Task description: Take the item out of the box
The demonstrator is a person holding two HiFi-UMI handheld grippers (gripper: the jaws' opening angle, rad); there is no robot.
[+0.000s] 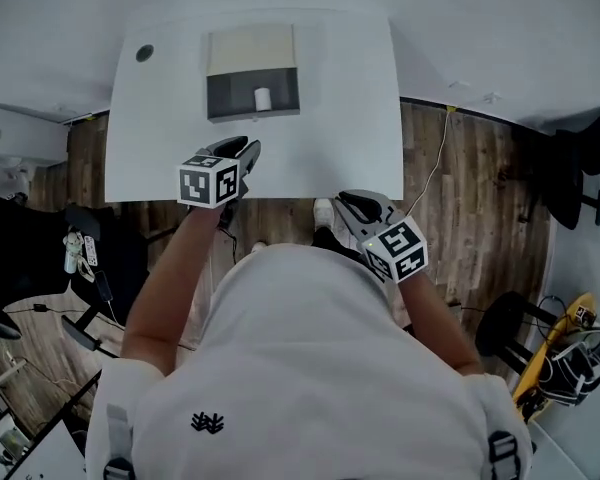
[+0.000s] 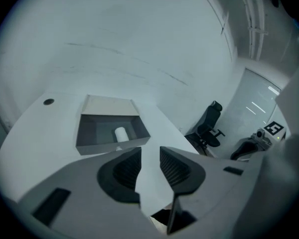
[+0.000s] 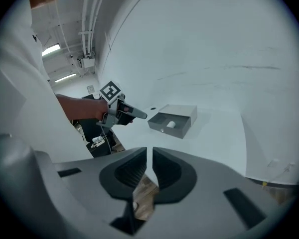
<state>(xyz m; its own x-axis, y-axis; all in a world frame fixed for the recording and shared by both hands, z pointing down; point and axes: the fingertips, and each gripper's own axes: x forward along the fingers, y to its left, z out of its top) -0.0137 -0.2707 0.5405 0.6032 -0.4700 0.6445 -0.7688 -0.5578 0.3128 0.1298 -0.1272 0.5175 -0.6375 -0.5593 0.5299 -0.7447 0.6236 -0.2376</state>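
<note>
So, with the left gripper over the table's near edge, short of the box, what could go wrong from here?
1. The white roll sits low behind the box and its near wall; the left gripper, jaws only partly apart, could hit that wall or knock the roll instead of straddling it.
2. Nothing braces the box: the right gripper hangs off the table, so a nudge may slide it.

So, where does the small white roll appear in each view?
Head view: white roll upper centre, inside the open grey box.
Left gripper view: roll slightly left of centre, in the box.
Right gripper view: roll just right of centre, small, in the box.
Shared landmark: the box on the white table.
</note>
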